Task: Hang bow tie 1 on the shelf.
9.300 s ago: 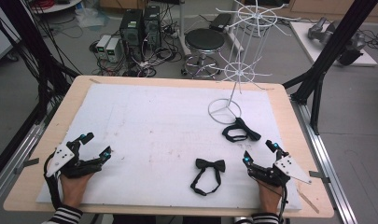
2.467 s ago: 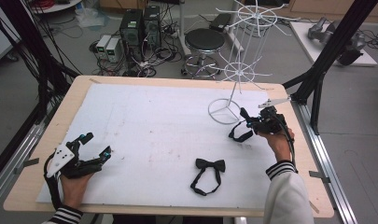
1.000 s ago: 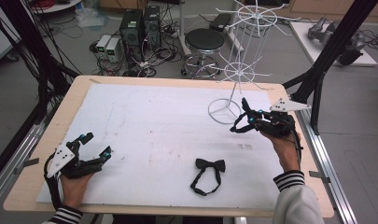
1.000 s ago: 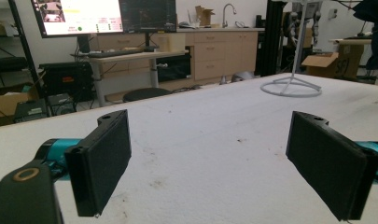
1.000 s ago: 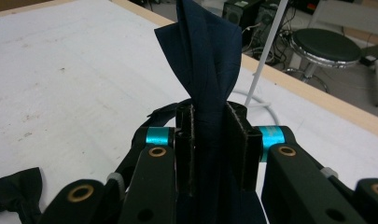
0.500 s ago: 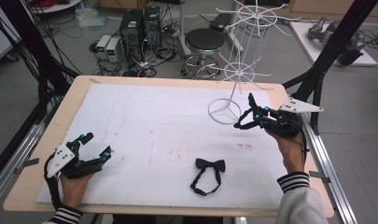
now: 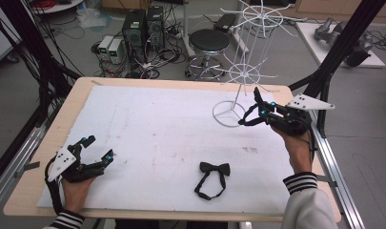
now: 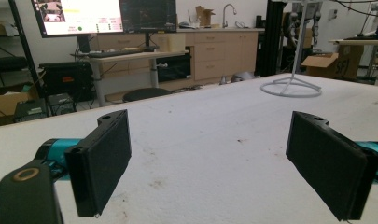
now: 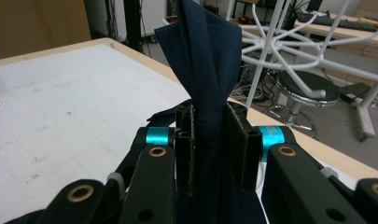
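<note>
Beside wire stand [image 7: 243,76]: right gripper [image 7: 254,113] raised, jaws clamping bow tie [image 9: 206,65]; left gripper [image 7: 98,148] resting, jaws wide

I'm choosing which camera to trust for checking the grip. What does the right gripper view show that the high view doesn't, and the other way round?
Right gripper view alone: the dark blue bow tie pinched upright between the two black pads, its fabric rising past the tips.

High view alone: the second bow tie lying flat on the table, and the left gripper resting open.

Both: the right gripper beside the white wire stand, and the white table surface.
</note>
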Demonstrator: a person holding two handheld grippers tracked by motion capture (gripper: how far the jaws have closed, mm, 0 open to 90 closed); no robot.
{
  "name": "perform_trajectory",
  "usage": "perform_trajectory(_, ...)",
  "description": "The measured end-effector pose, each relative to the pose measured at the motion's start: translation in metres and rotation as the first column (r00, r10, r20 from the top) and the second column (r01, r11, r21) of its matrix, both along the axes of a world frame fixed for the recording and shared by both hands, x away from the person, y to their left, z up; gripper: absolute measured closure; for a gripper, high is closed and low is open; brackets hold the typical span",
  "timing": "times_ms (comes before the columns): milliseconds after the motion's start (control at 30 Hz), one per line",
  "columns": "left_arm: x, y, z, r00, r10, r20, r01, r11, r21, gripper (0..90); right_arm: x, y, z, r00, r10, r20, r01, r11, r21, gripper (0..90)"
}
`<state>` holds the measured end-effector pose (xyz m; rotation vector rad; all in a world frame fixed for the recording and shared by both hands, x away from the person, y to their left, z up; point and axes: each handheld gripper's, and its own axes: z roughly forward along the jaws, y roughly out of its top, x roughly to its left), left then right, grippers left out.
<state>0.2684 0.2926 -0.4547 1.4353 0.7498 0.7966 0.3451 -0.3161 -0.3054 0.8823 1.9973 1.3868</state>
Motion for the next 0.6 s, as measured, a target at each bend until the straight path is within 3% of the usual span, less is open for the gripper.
perform_trajectory(600, 0.000, 0.000, 0.000, 1.0000, -0.001, -0.001, 0.001, 1.0000, -0.001, 14.4, 0.014, 0.019, 0.024, 0.9994, -0.016, 0.031, 0.017, 1.000, -0.022, 74.5)
